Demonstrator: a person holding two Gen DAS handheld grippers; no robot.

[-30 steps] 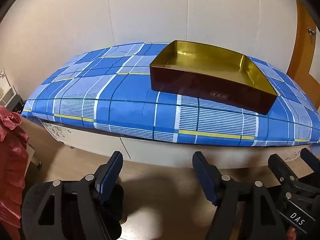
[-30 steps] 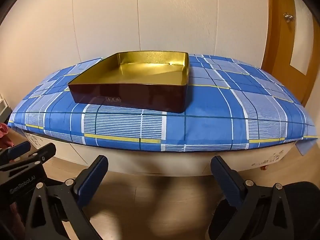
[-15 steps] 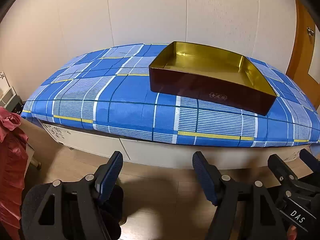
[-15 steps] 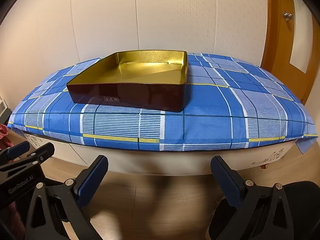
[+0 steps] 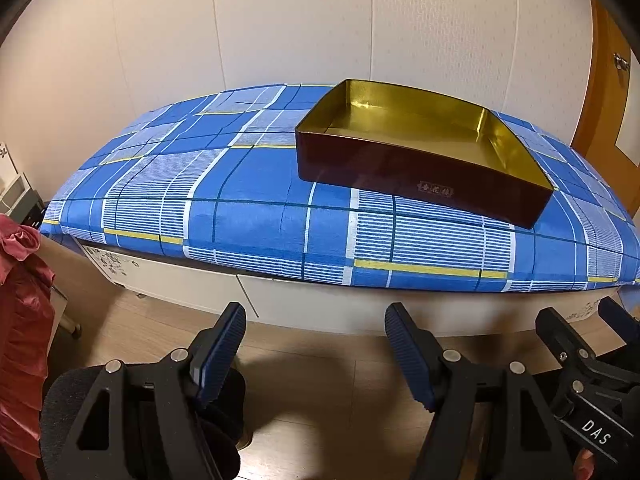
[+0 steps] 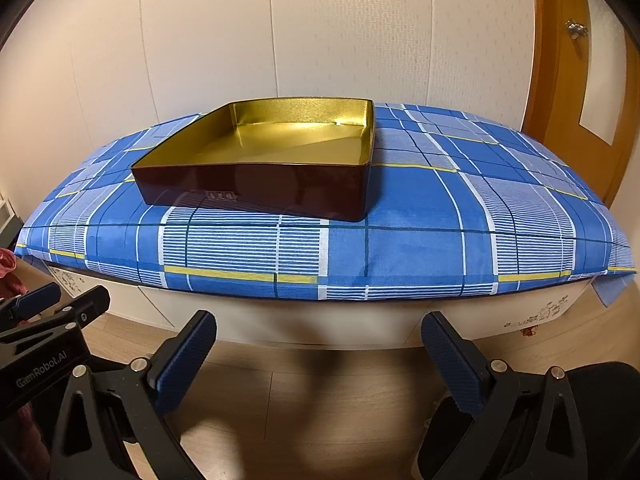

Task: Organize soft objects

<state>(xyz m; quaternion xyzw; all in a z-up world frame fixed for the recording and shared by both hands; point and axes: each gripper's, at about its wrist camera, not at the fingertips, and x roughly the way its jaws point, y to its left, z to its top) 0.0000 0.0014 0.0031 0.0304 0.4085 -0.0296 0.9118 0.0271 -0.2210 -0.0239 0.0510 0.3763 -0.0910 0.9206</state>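
A shallow box (image 5: 420, 152) (image 6: 264, 160), dark red outside and gold inside, sits with nothing in it on a blue plaid cloth (image 5: 224, 196) (image 6: 432, 216) spread over a low white table. Both grippers hover over the wooden floor in front of the table, short of its edge. My left gripper (image 5: 316, 324) is open with nothing between its blue pads. My right gripper (image 6: 320, 332) is open too, and holds nothing. A crumpled red fabric (image 5: 20, 320) hangs at the far left of the left wrist view. No other soft object shows.
A wooden door (image 6: 580, 80) stands at the right behind the table. The white wall (image 5: 300, 20) runs close behind the table. Wooden floor (image 6: 320, 400) lies below the grippers. A small shelf (image 5: 20, 196) sits at the left edge.
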